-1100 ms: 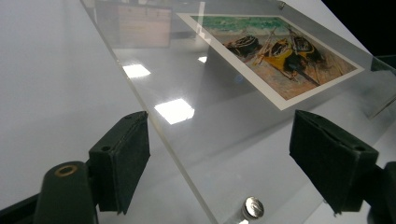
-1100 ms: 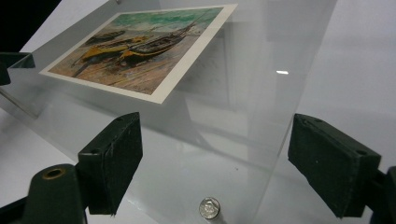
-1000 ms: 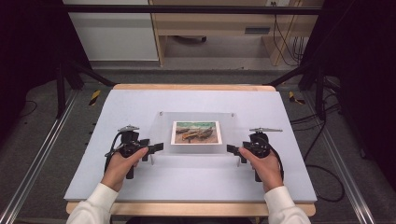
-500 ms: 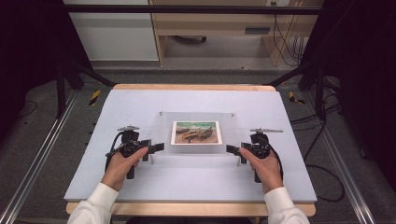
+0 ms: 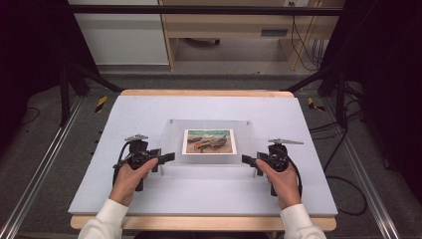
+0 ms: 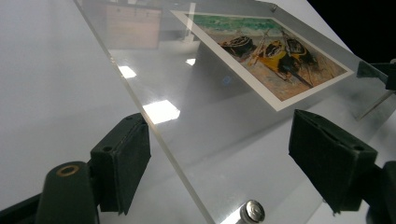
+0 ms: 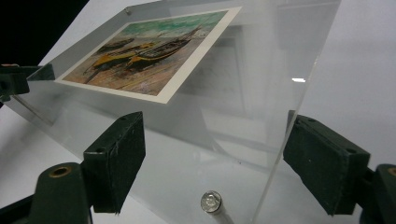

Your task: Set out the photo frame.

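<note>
A clear acrylic frame [image 5: 169, 130] lies flat in the middle of the white table [image 5: 209, 107], with a picture of beached boats [image 5: 208, 141] in it. My left gripper [image 5: 166, 160] points in at the frame's near left corner, and my right gripper [image 5: 249, 162] at its near right corner. In the left gripper view the clear plate [image 6: 196, 130] runs between the two black pads of the left gripper [image 6: 219, 140], a metal standoff [image 6: 252, 211] low between them. The right gripper [image 7: 212, 140] straddles the plate [image 7: 243, 107] the same way. Both stand open, with wide gaps beside the thin plate.
A person's hands and white sleeves come in from the table's near edge. Bare white tabletop surrounds the frame. Black stands and cables flank the table, and a wooden desk [image 5: 224, 30] stands behind it.
</note>
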A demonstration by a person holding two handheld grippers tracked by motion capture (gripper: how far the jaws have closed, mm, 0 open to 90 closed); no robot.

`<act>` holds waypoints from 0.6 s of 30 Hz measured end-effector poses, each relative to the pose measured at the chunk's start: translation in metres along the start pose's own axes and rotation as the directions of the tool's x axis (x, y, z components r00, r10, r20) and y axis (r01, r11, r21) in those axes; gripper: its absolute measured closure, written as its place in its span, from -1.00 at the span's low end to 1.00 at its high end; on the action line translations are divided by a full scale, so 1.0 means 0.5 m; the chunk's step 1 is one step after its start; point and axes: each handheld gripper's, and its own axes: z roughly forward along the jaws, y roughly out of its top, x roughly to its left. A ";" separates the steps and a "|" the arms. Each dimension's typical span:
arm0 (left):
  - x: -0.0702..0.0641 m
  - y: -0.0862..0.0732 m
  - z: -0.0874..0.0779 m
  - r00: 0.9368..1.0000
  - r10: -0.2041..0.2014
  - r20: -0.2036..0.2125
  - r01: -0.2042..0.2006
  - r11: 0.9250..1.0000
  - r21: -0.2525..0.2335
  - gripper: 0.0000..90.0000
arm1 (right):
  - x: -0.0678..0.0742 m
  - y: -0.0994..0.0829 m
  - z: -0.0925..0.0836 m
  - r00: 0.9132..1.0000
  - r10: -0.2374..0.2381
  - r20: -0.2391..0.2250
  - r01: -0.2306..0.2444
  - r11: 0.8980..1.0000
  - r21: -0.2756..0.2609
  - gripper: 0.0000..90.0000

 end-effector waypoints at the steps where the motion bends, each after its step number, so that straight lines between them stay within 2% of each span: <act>1: -0.002 0.000 0.000 1.000 0.004 -0.005 -0.004 1.000 -0.001 -0.55 | 0.001 0.002 -0.001 1.000 -0.001 0.004 0.001 1.000 0.008 -0.53; 8: -0.001 0.002 -0.002 1.000 0.012 -0.014 -0.012 1.000 -0.005 -0.55 | 0.001 0.005 0.002 1.000 -0.009 -0.006 0.009 1.000 0.017 -0.52; 12: 0.004 0.011 0.008 1.000 0.015 -0.024 -0.016 1.000 -0.027 -0.55 | -0.002 0.013 0.008 1.000 -0.019 0.002 0.019 1.000 0.008 -0.52; 13: 0.006 0.020 0.015 0.999 0.027 -0.030 -0.028 0.999 -0.030 -0.55 | -0.005 0.020 0.012 1.000 -0.023 0.007 0.023 1.000 0.004 -0.52; 15: 0.010 0.028 0.019 0.998 0.040 -0.041 -0.042 0.998 -0.045 -0.52 | -0.008 0.028 0.015 0.999 -0.042 0.015 0.042 0.999 -0.003 -0.52; 18: 0.011 0.033 0.024 0.998 0.038 -0.047 -0.041 0.998 -0.056 -0.47 | -0.011 0.037 0.020 0.998 -0.061 0.027 0.062 0.998 -0.014 -0.52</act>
